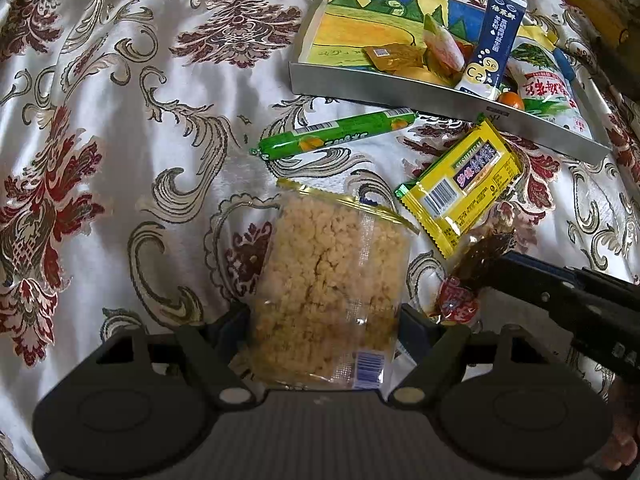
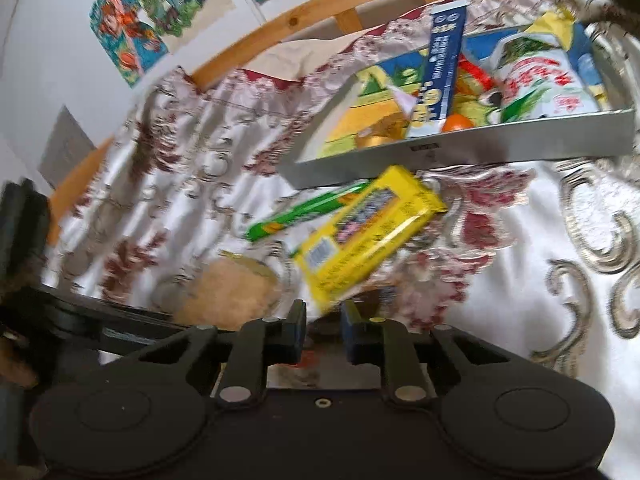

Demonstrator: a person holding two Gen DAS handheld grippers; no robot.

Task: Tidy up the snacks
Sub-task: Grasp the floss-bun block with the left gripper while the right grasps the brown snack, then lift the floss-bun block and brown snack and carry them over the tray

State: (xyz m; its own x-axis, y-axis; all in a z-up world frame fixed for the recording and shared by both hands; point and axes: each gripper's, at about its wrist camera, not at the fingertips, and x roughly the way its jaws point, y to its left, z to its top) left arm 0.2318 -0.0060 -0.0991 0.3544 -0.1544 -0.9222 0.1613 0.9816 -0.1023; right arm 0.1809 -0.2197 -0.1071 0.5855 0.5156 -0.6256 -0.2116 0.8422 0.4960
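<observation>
A clear bag of golden crumbly snack (image 1: pixel 332 280) lies on the floral cloth between my left gripper's (image 1: pixel 324 320) fingers, whose pads press on its two side edges. To its right, a sweet in a dark brown and red wrapper (image 1: pixel 464 288) is pinched at its twisted end by my right gripper (image 1: pixel 494 268). In the right wrist view the right gripper (image 2: pixel 324 316) has its jaws close together, and a bit of red shows between them. A yellow packet (image 1: pixel 464 188) (image 2: pixel 368 232) and a green sausage stick (image 1: pixel 336 134) (image 2: pixel 304 212) lie loose before the silver tray (image 1: pixel 380 88) (image 2: pixel 480 152).
The tray holds a blue stick box (image 1: pixel 496 40), a white bag with red lettering (image 1: pixel 548 88), a small orange ball (image 1: pixel 512 100) and a golden packet (image 1: pixel 396 58). A wooden frame (image 2: pixel 320 12) and wall pictures (image 2: pixel 152 8) stand behind. The right wrist view is blurred.
</observation>
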